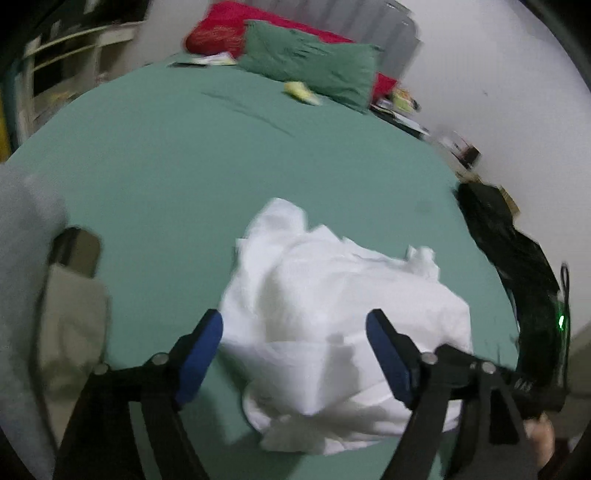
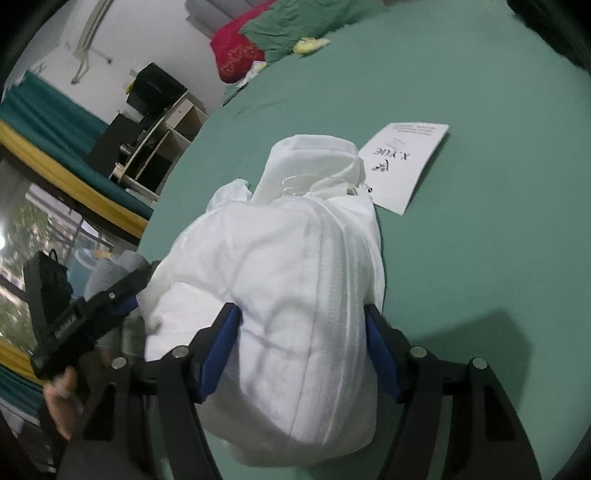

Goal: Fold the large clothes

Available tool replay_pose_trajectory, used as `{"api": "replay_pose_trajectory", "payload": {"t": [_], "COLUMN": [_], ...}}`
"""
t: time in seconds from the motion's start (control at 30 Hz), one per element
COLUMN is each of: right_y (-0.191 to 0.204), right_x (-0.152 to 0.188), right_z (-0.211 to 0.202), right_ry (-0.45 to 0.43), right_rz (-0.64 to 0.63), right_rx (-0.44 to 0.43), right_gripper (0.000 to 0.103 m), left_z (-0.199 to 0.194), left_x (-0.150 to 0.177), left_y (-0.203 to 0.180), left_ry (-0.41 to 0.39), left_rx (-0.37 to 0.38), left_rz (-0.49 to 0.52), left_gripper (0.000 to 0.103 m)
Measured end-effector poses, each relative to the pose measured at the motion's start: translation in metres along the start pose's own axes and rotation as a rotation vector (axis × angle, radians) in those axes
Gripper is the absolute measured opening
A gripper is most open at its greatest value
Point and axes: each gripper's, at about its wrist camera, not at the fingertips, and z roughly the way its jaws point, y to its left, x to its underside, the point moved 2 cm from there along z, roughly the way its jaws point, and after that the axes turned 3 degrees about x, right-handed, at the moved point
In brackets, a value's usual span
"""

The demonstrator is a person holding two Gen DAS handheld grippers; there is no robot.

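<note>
The white garment (image 1: 332, 317) lies in a crumpled heap on the bed (image 1: 184, 155), which is covered with a green sheet. It is near the foot edge of the bed, close to the person. The cloth is thick and soft, with many folds, and a ribbed hem shows at its near side in the left wrist view. In the right wrist view the heap looks tall and rounded, with long seams that run along it.

The left tool (image 1: 294, 345) is wide open and holds nothing. Its blue pads (image 1: 201, 354) stand on both sides of the near part of the garment, above it; whether they touch the cloth cannot be told.

The right tool (image 2: 303, 343) is also open, and the white garment fills the gap between its two blue pads. The cloth touches or nearly touches both pads, but a firm grip is not visible.

Just beyond the garment lies a white printed sheet of paper (image 2: 406, 162), touching its far end. At the head edge of the bed lie a green pillow (image 1: 314, 62) and a red pillow (image 1: 218, 33).
</note>
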Motion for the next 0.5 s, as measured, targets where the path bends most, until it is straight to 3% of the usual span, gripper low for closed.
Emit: {"api": "replay_pose_trajectory", "payload": {"t": [0.03, 0.1, 0.13, 0.2, 0.23, 0.33, 0.4, 0.43, 0.47, 0.5], "right_y": [0.001, 0.000, -0.004, -0.009, -0.006, 0.003, 0.008, 0.006, 0.003, 0.001], "right_x": [0.001, 0.004, 0.007, 0.016, 0.019, 0.022, 0.025, 0.026, 0.027, 0.027], "right_z": [-0.002, -0.001, 0.004, 0.011, 0.013, 0.020, 0.029, 0.032, 0.035, 0.033], "right_ry": [-0.005, -0.009, -0.006, -0.025, -0.056, -0.056, -0.016, -0.009, 0.003, 0.000], "right_rz": [-0.003, 0.004, 0.019, 0.039, 0.004, -0.024, -0.008, 0.019, 0.040, 0.052], "right_rx": [0.003, 0.009, 0.001, -0.063, -0.078, -0.085, -0.126, -0.149, -0.188, -0.198], "right_gripper": [0.069, 0.084, 0.085, 0.086, 0.086, 0.085, 0.052, 0.047, 0.033, 0.030], "left_z": [0.008, 0.024, 0.027, 0.037, 0.034, 0.025, 0.020, 0.017, 0.017, 0.015], "left_x": [0.003, 0.015, 0.023, 0.033, 0.035, 0.042, 0.045, 0.046, 0.047, 0.049], "left_y": [-0.003, 0.002, 0.005, 0.017, 0.018, 0.020, 0.020, 0.020, 0.019, 0.017], "left_ry": [0.019, 0.077, 0.097, 0.143, 0.136, 0.137, 0.139, 0.141, 0.142, 0.147], "left_rx": [-0.005, -0.014, 0.021, 0.080, 0.076, 0.065, 0.061, 0.059, 0.062, 0.069], "left_rz": [0.020, 0.024, -0.003, -0.037, -0.031, -0.033, -0.054, -0.055, -0.055, -0.056], "left_gripper": [0.081, 0.079, 0.059, 0.034, 0.026, 0.018, 0.016, 0.016, 0.016, 0.016]}}
